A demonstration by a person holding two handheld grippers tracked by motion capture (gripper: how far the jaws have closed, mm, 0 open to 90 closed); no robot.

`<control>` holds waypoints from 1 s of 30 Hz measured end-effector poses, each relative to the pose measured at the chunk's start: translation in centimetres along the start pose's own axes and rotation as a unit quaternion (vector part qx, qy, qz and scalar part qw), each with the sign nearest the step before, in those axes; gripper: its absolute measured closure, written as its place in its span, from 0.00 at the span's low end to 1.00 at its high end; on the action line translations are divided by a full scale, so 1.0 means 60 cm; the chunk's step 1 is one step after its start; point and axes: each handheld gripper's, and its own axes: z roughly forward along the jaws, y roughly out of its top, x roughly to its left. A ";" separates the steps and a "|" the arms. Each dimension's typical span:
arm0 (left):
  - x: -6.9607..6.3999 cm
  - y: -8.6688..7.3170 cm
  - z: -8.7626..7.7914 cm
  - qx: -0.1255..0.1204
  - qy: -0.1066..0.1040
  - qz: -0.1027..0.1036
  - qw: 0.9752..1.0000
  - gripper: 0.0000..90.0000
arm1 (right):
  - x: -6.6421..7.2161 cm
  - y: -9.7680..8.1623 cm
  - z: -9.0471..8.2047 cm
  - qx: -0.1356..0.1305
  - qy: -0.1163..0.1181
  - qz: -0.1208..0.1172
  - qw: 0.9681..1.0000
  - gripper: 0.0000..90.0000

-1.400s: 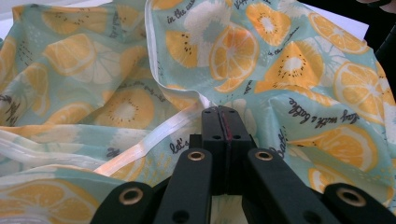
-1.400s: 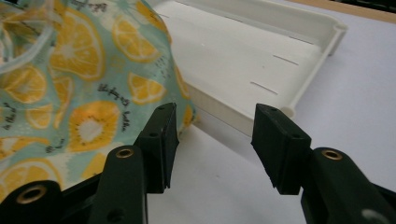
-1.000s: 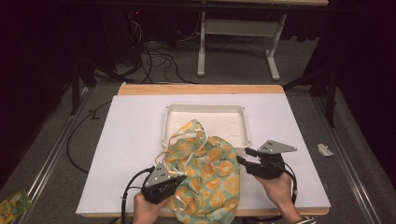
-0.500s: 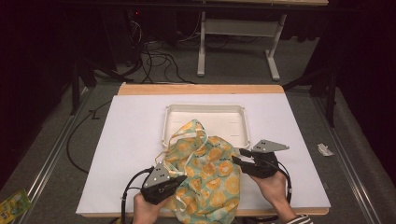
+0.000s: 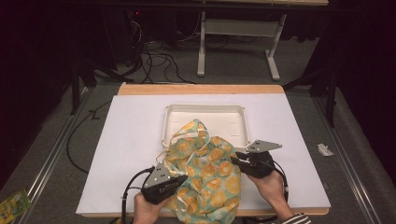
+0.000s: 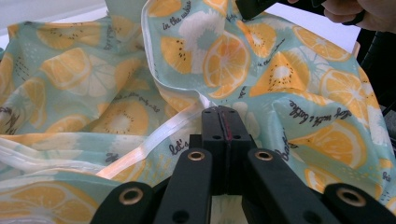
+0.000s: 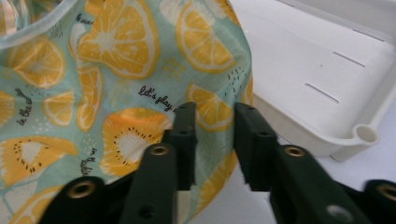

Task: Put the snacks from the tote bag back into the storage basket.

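My left tongs clamp the citrus-print cloth bag; my right tongs, just closing, straddle its edge beside the white tray mid-desk.

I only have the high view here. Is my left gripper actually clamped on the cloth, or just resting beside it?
Observer: The left gripper is shut on the cloth; its jaws meet beside a pale ribbon trim.
Operator: And the right one?
Observer: The right gripper has just been closing. A fold of the cloth's edge sits between its jaws, with a gap left beside one of them.
Operator: What's next to that edge?
Observer: The white tray; its rounded corner lies just past the right gripper's jaws.
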 end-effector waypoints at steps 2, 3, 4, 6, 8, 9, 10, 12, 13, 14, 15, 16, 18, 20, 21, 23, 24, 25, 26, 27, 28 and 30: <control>0.000 0.000 -0.001 -0.001 0.000 0.000 1.000 1.00 | 0.002 0.003 0.002 0.006 -0.001 -0.008 1.000 0.93; 0.000 0.000 -0.002 -0.002 0.001 0.000 1.000 1.00 | 0.001 0.003 0.002 0.007 0.000 -0.011 1.000 0.99; 0.000 0.000 -0.002 -0.002 0.001 0.000 1.000 1.00 | 0.001 0.003 0.002 0.007 0.000 -0.011 1.000 0.99; 0.001 -0.001 -0.004 -0.004 0.003 0.000 1.000 1.00 | 0.000 0.001 0.003 0.008 -0.002 -0.012 1.000 1.00; 0.002 0.000 -0.007 -0.006 0.004 0.000 1.000 1.00 | -0.002 -0.002 0.001 0.009 -0.004 -0.014 1.000 1.00; 0.002 0.000 -0.008 -0.009 0.004 -0.001 1.000 1.00 | -0.003 -0.003 0.000 0.005 -0.006 -0.012 1.000 1.00; 0.002 0.000 -0.010 -0.010 0.005 -0.002 1.000 1.00 | -0.005 -0.004 -0.003 0.006 -0.009 -0.013 1.000 1.00; 0.003 0.001 -0.011 -0.012 0.006 -0.001 1.000 1.00 | -0.008 -0.007 -0.005 0.004 -0.013 -0.013 1.000 1.00; 0.003 0.002 -0.011 -0.012 0.006 0.000 1.000 1.00 | -0.009 -0.009 -0.005 0.005 -0.017 -0.014 1.000 1.00; 0.002 0.002 -0.012 -0.013 0.006 0.000 1.000 1.00 | -0.012 -0.010 -0.006 0.007 -0.017 -0.014 1.000 1.00; 0.002 0.002 -0.012 -0.014 0.007 0.001 1.000 1.00 | -0.013 -0.013 -0.006 0.008 -0.019 -0.012 1.000 1.00; 0.002 0.002 -0.013 -0.015 0.009 0.001 1.000 0.99 | -0.015 -0.016 -0.006 0.005 -0.022 -0.013 1.000 1.00; 0.002 0.002 -0.014 -0.016 0.013 0.000 1.000 0.96 | -0.017 -0.019 -0.006 0.008 -0.025 -0.011 1.000 1.00; 0.001 0.002 -0.016 -0.017 0.018 0.003 1.000 0.93 | -0.019 -0.023 -0.005 0.009 -0.027 -0.007 1.000 1.00; 0.001 0.003 -0.018 -0.016 0.020 0.003 1.000 0.92 | -0.021 -0.025 -0.005 0.009 -0.028 -0.008 1.000 1.00; 0.001 0.003 -0.021 -0.017 0.024 0.003 1.000 0.90 | -0.024 -0.029 -0.004 0.011 -0.031 -0.009 0.999 1.00; 0.002 0.003 -0.024 -0.021 0.028 0.002 0.999 0.88 | -0.025 -0.031 -0.004 0.011 -0.032 -0.005 0.999 1.00; 0.002 0.003 -0.026 -0.021 0.029 0.001 0.999 0.87 | -0.027 -0.033 -0.003 0.014 -0.032 -0.006 0.999 1.00; 0.003 0.003 -0.029 -0.023 0.032 0.000 0.999 0.86 | -0.028 -0.035 -0.002 0.012 -0.033 -0.005 0.999 1.00; 0.004 0.004 -0.031 -0.025 0.036 -0.001 0.999 0.85 | -0.029 -0.037 -0.002 0.014 -0.035 -0.003 0.999 1.00; 0.005 0.004 -0.034 -0.025 0.037 -0.002 0.999 0.82 | -0.033 -0.041 -0.001 0.014 -0.037 -0.002 0.999 1.00; 0.006 0.004 -0.040 -0.028 0.043 -0.003 0.999 0.80 | -0.034 -0.043 -0.001 0.016 -0.038 0.000 0.999 1.00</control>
